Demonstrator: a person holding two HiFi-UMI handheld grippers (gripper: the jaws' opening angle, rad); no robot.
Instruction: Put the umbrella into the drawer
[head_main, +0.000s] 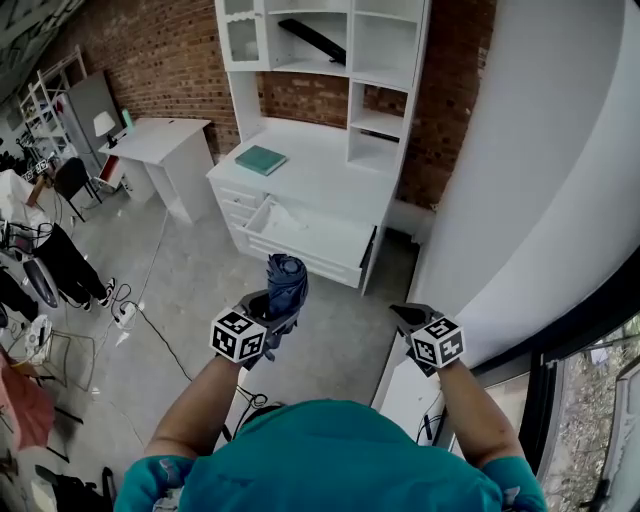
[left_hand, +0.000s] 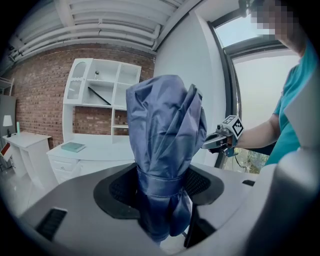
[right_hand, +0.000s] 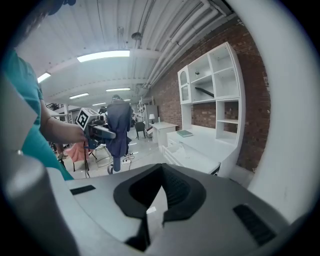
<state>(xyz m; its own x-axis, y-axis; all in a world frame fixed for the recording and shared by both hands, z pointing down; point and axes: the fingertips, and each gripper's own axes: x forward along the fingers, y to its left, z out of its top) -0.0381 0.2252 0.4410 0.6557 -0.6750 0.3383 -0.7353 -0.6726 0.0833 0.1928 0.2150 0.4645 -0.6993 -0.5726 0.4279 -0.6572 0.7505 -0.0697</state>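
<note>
Beyond the umbrella (head_main: 285, 285) — an open drawer (head_main: 305, 232) (book (head_main: 261, 159) above).

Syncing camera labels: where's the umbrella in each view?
Head view: umbrella lower centre, upright.
Left gripper view: umbrella fills the centre.
Right gripper view: umbrella left of centre, small.
Shared landmark: white desk with shelves, seen in all three.
</note>
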